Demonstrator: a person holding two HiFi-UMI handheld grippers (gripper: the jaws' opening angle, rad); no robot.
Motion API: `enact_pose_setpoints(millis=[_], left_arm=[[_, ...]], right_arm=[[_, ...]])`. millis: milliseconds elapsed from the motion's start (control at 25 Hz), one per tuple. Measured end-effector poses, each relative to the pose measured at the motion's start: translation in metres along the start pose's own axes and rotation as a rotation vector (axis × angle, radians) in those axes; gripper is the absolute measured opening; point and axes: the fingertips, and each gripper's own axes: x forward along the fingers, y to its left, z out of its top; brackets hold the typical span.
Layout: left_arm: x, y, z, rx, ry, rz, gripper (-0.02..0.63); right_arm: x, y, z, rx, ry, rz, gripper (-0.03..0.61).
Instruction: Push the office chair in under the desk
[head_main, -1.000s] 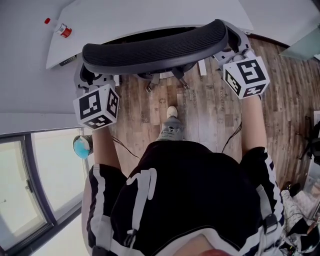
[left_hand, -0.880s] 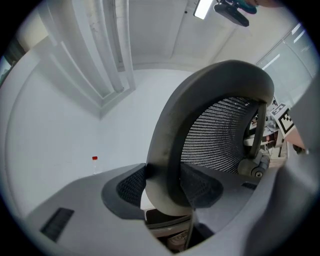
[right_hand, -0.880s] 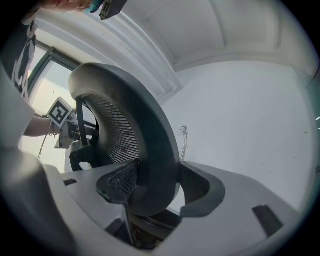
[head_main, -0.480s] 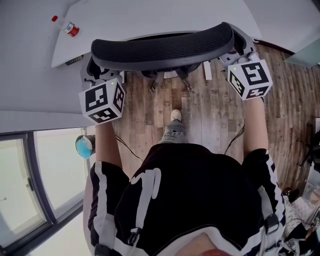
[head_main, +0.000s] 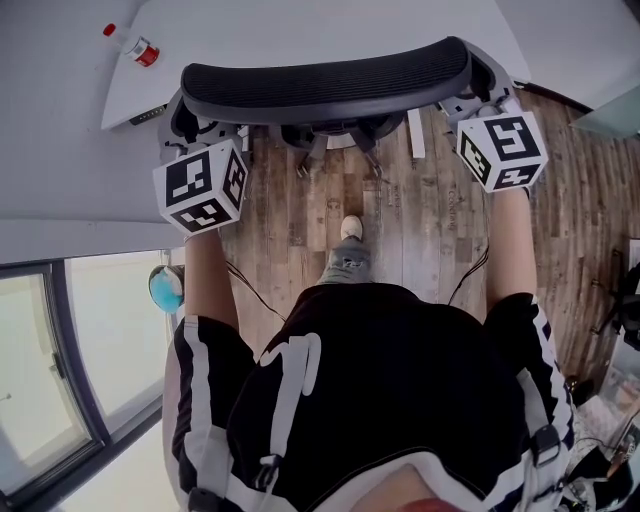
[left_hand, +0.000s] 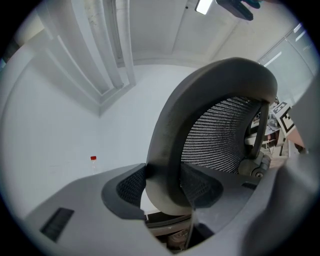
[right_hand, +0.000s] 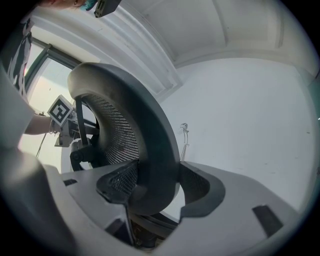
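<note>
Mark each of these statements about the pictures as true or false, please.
1. The left gripper has the edge of the backrest between its jaws. True.
2. The right gripper hangs free, away from the backrest. False: its jaws are closed on the backrest's other edge.
3. A small bottle with a red cap stands on the desk. True.
4. The floor is covered with grey carpet. False: it is made of wooden boards.
</note>
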Motion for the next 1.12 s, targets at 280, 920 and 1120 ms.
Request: enact_pose_setpoints(millis=[280,920,1120], left_arm=[[0.009,0.004,0.0,0.007,0.011,0.0,0.21],[0.023,0.012,0.0,0.021,0.02,-0.001,0.21],[0.017,0.01,0.0,0.023,-0.006,0.009,0.21]], right_arm=[[0.007,-0.002,0.001,-0.002,0.002,-0.009,0.261],[0.021,-0.005,0.001,0.001,-0.006,-0.015,0.261],[0.018,-0.003,0.001,-0.006,-0.004,-0.016,0.259]])
